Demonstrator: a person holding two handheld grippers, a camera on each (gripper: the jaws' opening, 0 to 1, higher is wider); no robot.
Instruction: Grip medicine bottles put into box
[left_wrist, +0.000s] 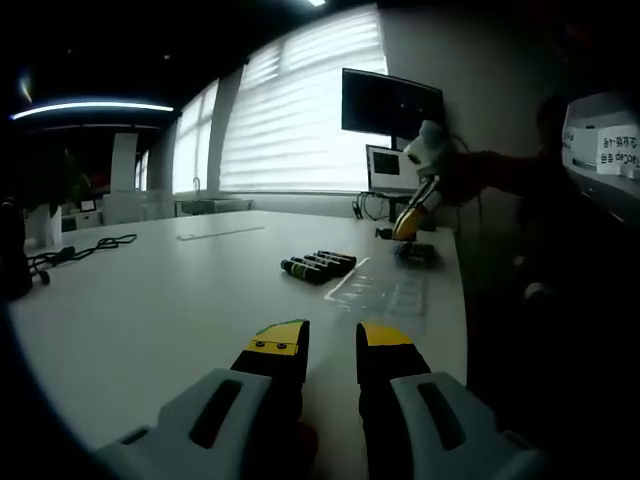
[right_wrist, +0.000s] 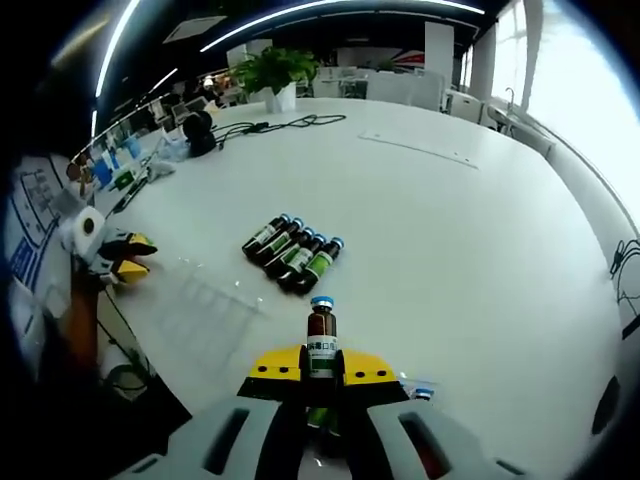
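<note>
Starting with the left gripper view: the left gripper (left_wrist: 331, 338) sits at the bottom centre of the frame, its yellow-tipped jaws parted with a clear gap and nothing between them; it's over a big white table (left_wrist: 150, 310); a row of medicine bottles (left_wrist: 318, 265) lies on its side near the middle of the frame; just right of that is a clear plastic tray (left_wrist: 385, 290), the see-through kind with pockets; up at the right the other gripper (left_wrist: 418, 205) comes in, held by a person's hand, and I can't tell from here what it's got; a dark monitor (left_wrist: 392, 105) stands behind it at the upper centre.

Over to the right gripper view: the right gripper (right_wrist: 321, 368) is at the bottom centre, jaws closed onto an upright brown bottle (right_wrist: 320, 340) with a blue cap; the lying bottles (right_wrist: 292, 252) are above it near mid-frame; the clear tray (right_wrist: 215, 310) is at the lower left; the left gripper (right_wrist: 128, 258) shows at the far left edge; a potted plant (right_wrist: 275, 72) sits near the top.
</note>
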